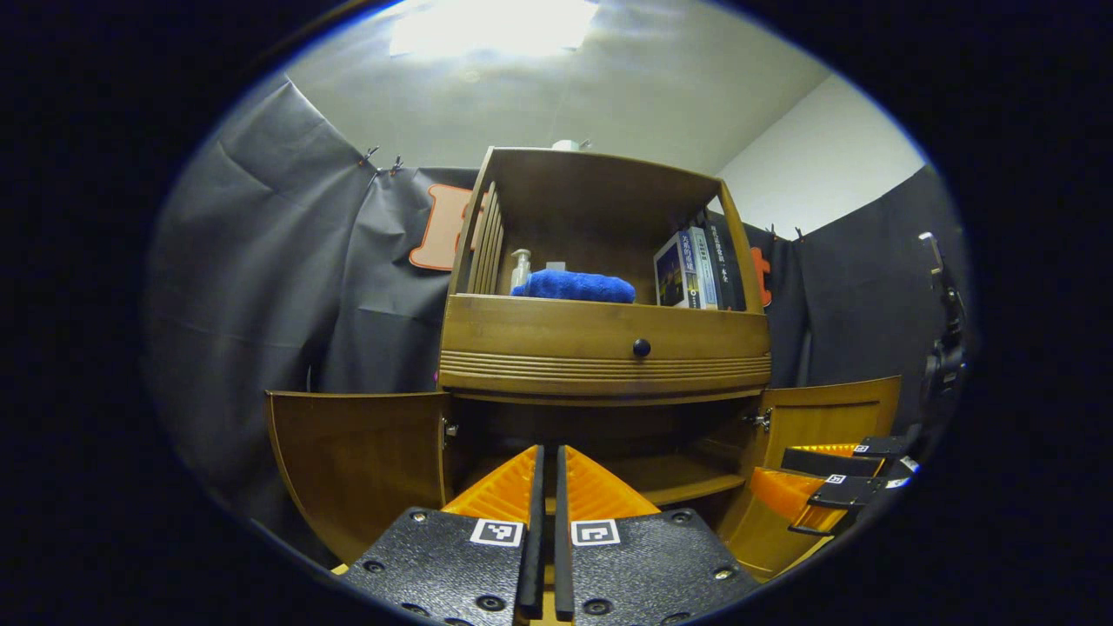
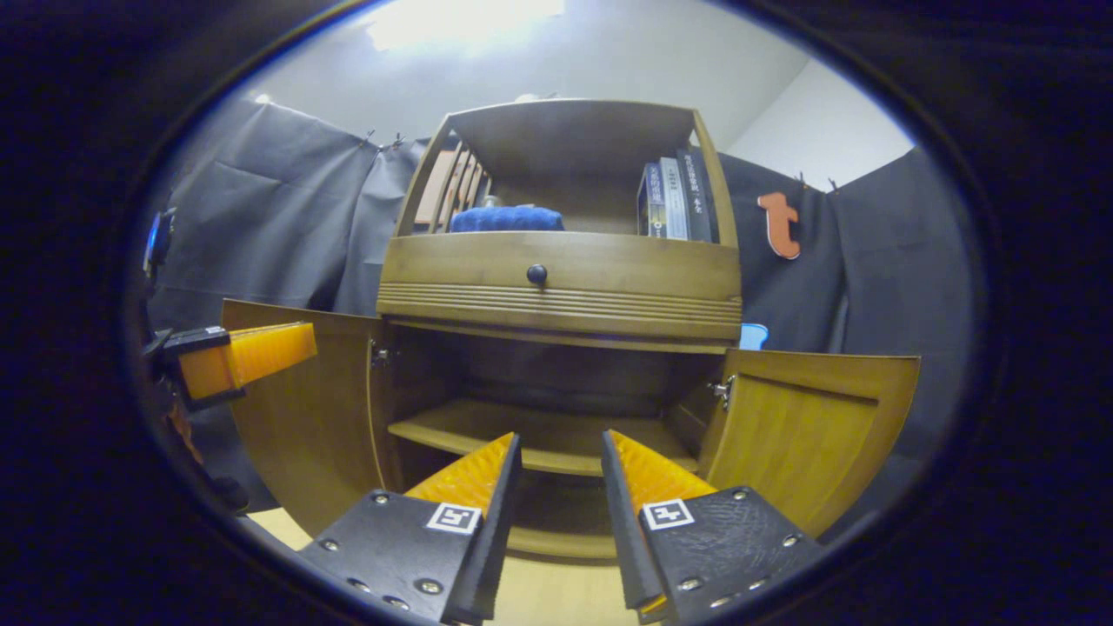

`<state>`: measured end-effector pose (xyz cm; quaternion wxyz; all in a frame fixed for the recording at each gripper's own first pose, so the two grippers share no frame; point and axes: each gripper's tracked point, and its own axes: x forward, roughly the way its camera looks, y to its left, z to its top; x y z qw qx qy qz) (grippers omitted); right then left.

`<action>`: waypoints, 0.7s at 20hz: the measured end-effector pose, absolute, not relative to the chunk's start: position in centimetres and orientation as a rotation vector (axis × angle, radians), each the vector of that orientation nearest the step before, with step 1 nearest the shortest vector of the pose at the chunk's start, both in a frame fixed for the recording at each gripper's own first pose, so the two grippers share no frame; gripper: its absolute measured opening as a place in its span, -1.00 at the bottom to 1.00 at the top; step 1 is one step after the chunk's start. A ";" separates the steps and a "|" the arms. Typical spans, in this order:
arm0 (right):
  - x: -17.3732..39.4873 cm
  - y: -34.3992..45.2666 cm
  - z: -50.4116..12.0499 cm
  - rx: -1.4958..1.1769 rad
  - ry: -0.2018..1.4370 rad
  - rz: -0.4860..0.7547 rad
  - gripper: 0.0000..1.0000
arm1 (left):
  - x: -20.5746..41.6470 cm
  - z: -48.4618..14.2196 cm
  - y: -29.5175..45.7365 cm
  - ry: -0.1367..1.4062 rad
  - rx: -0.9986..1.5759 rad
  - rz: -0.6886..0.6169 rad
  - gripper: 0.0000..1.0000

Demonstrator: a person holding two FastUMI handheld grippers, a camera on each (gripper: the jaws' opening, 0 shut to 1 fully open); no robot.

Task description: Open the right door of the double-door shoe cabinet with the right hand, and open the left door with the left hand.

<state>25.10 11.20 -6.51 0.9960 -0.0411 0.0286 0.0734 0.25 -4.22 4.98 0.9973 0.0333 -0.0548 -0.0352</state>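
Both cabinet doors (image 2: 809, 435) swung wide; left tongs (image 1: 548, 469) clenched empty, right tongs (image 2: 561, 452) released.

Left gripper (image 1: 548, 469): fingers nearly closed, a thin slit between them, pointing at 12 o'clock. Right gripper (image 2: 561, 456): fingers parted, empty, pointing at 12 o'clock.

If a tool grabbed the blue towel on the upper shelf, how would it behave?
The blue towel looks soft and folded, so it would probably sag and unfold rather than lift stiffly. It likely weighs little. Its fuzzy surface should grip well, and the pump bottle beside it might tip.
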 end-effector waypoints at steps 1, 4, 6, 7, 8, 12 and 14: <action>25.1 11.1 -6.3 -0.080 0.051 0.141 0.00 | 0.3 5.0 -4.2 -0.114 0.066 -0.072 -0.88; 24.9 11.4 -6.1 -0.076 0.024 0.149 0.35 | 0.5 5.0 -4.7 -0.122 0.065 -0.079 -0.71; 25.5 11.2 -5.5 -0.085 0.005 0.140 0.94 | 0.3 5.1 -4.2 -0.143 0.069 -0.064 0.34; 25.8 11.3 -5.5 -0.086 0.001 0.140 0.94 | 0.6 5.4 -4.5 -0.152 0.067 -0.069 0.86; 25.8 11.3 -5.5 -0.087 0.001 0.138 0.95 | 0.6 5.4 -4.6 -0.157 0.064 -0.073 0.84; 25.7 11.4 -6.1 -0.089 0.014 0.135 0.94 | 1.1 5.2 -4.5 -0.150 0.064 -0.078 0.83; 25.7 11.3 -6.1 -0.089 0.015 0.128 0.94 | 1.3 4.8 -4.3 -0.141 0.061 -0.078 0.90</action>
